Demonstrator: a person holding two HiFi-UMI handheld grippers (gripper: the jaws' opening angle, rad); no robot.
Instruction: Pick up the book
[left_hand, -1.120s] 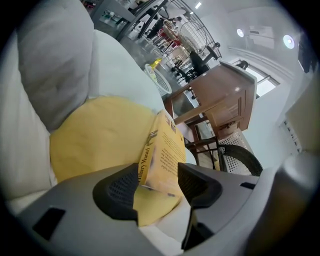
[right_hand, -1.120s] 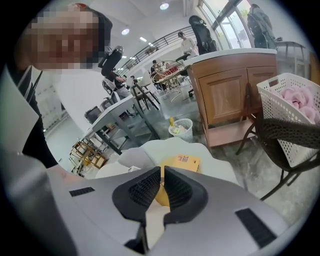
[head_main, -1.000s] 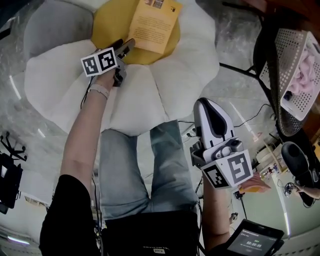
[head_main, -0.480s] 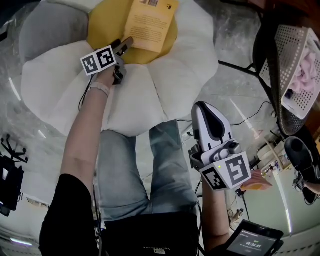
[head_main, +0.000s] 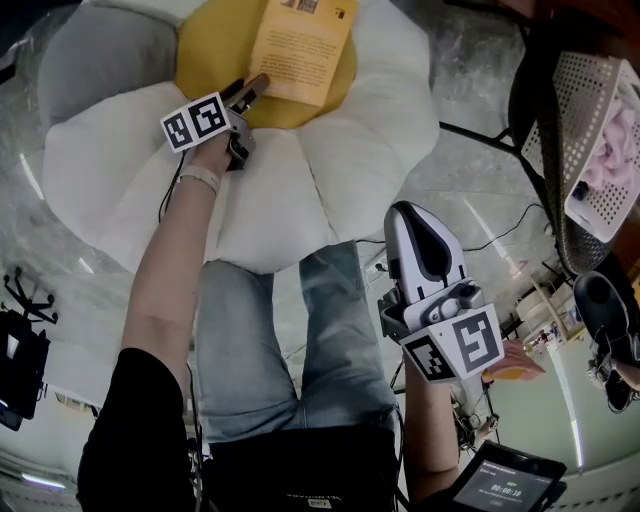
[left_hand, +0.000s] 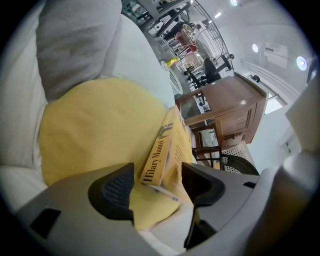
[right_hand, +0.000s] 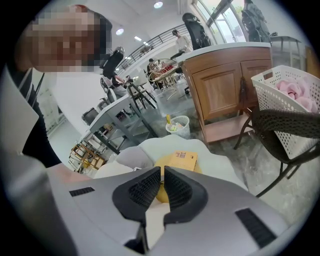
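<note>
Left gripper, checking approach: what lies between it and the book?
Nothing: the left gripper's own view shows the book between its jaws, which have just been opening.

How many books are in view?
1. The book lies on the yellow centre of the white flower-shaped cushion. No other shows, though the basket at the right may hide more.

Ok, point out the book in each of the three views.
Head view: the book is at the top centre, lying flat on the yellow cushion centre.
Left gripper view: it sits just below the middle, spine towards the camera.
Right gripper view: it is small, at the centre.
Shared landmark: the yellow cushion centre under the book shows in all three.
</note>
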